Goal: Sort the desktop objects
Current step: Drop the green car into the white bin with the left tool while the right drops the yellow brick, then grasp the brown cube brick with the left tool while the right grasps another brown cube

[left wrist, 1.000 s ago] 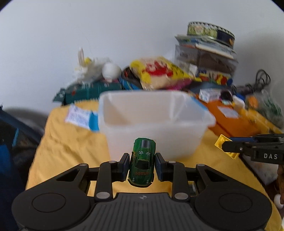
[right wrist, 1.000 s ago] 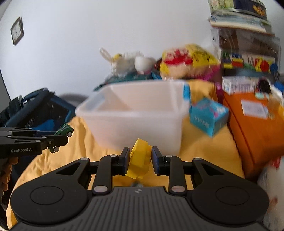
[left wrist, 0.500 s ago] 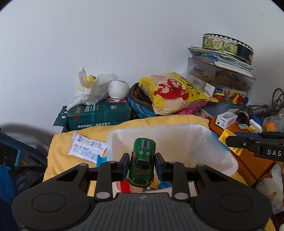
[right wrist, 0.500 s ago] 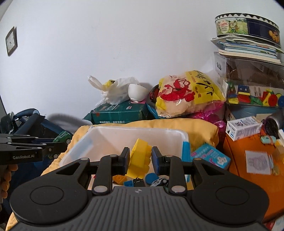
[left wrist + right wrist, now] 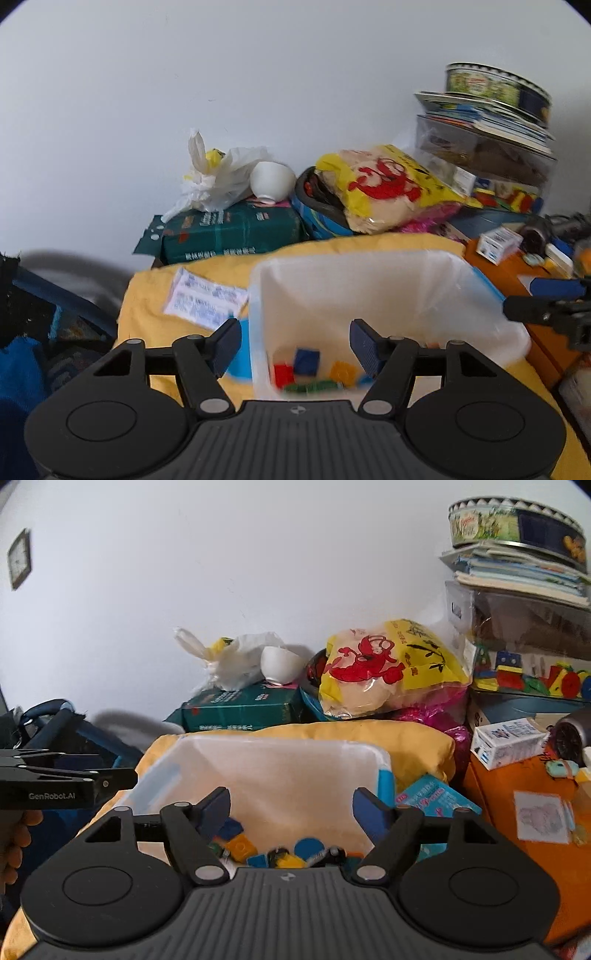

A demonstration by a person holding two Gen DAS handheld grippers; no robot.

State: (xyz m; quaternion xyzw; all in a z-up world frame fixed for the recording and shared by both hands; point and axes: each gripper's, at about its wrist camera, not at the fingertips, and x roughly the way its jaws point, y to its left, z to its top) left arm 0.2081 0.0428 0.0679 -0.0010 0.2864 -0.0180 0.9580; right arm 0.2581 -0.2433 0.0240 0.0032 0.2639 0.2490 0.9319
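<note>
A translucent white plastic bin [image 5: 388,266] [image 5: 258,753] stands on the yellow cloth [image 5: 155,295]. My left gripper [image 5: 295,341] is open and empty above the bin's near left side. The green toy car [image 5: 314,386] lies blurred on the bin floor among red, blue and yellow blocks [image 5: 306,360]. My right gripper [image 5: 291,812] is open and empty above the bin. Several small toys lie below it, including yellow blocks [image 5: 242,847] and a blue disc [image 5: 308,847]. The right gripper shows at the right edge of the left wrist view [image 5: 546,314]; the left gripper shows at the left of the right wrist view [image 5: 74,782].
Behind the bin are a green box [image 5: 232,229], a white plastic bag [image 5: 221,177], a white bowl [image 5: 271,181] and a yellow snack bag [image 5: 384,188]. A stack of boxes with a round tin [image 5: 513,520] stands at the right. An orange surface [image 5: 535,782] holds small boxes. A teal box [image 5: 432,797] lies beside the bin.
Both grippers have opened. The green car has dropped from my left gripper into the bin and the yellow block from my right gripper is gone from between the fingers.
</note>
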